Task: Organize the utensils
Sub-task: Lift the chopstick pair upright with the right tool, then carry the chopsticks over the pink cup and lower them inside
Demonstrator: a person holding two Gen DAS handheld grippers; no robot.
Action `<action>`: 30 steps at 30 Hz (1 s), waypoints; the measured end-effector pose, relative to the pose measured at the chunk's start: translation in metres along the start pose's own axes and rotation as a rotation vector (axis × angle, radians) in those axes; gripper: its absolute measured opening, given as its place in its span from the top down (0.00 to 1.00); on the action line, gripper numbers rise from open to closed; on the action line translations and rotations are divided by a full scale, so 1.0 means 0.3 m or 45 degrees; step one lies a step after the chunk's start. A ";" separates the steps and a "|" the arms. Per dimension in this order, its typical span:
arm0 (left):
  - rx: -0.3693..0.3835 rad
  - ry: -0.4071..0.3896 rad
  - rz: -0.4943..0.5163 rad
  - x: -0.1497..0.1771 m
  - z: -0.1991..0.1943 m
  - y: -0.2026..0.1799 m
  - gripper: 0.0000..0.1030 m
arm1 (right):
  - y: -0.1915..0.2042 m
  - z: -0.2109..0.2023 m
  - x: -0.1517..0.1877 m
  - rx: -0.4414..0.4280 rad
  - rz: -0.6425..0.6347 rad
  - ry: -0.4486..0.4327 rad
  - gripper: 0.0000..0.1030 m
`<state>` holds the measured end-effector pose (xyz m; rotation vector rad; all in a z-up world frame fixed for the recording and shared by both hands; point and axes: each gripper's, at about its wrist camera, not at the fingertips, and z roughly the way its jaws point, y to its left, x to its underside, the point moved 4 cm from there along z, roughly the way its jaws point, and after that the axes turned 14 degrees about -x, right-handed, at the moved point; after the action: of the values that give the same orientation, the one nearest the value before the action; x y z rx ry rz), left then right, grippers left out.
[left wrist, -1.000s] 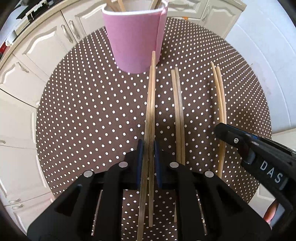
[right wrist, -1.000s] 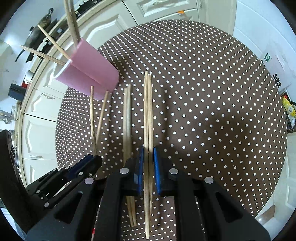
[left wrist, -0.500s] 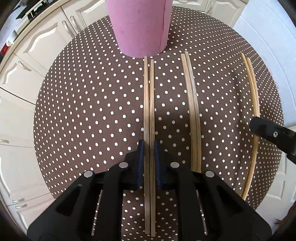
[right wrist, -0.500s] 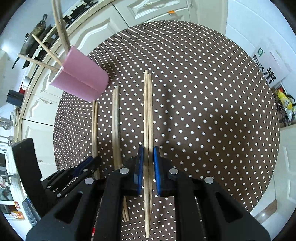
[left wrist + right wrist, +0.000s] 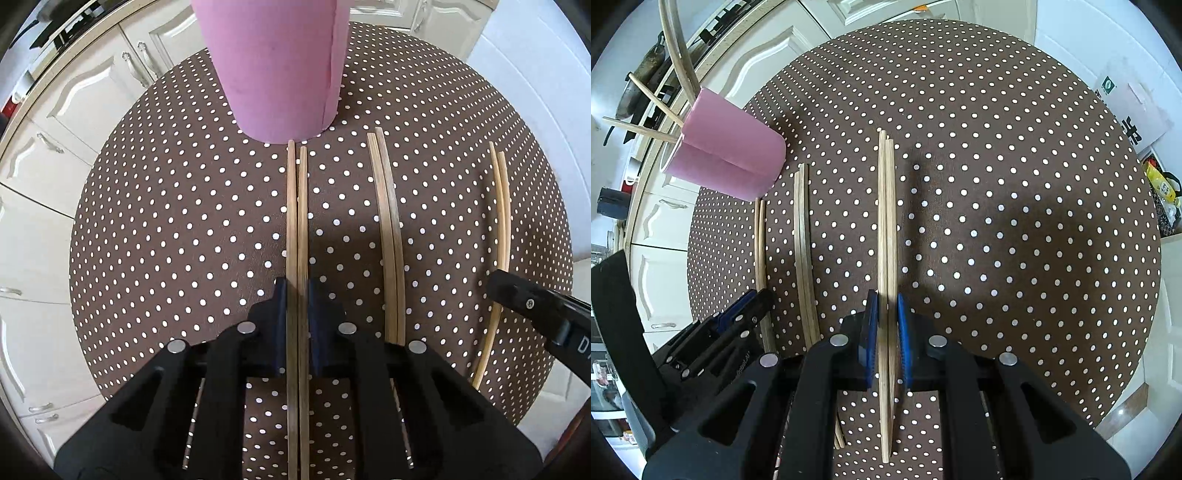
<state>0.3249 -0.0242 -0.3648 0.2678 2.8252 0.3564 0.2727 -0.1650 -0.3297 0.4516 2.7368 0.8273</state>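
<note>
**Both grippers clamped on chopstick pairs over dotted table**

Left gripper: jaws nearly closed, pads pressed on a pair of wooden chopsticks held side by side. The pair is seen running straight ahead from the fingers, far tips ending just short of the pink cup. The cup's rim is cut off by the top edge in this view.

Right gripper: blue pads drawn in tight on a second pair of chopsticks, which extends ahead of and behind the fingers. Whether the held pairs lie flat on the brown dotted table or are raised slightly cannot be told.

Between the two grippers, a third pair is noted lying loose on the cloth, its near end hidden behind gripper bodies.

In the right wrist view the cup is seen ahead and to the left, upright, with several sticks standing in it; their upper ends are cut off by the frame. White cabinets are visible beyond the table edge, heavily bent by the lens.
</note>
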 end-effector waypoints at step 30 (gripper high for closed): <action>0.065 -0.366 -0.343 0.032 -0.606 0.302 0.88 | 0.262 -0.374 -0.087 -0.193 -0.290 -0.351 0.91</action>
<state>0.2750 0.0251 -0.1739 -0.0502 2.5441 0.1714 0.2783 -0.1678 -0.1905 0.2006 2.3968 0.8355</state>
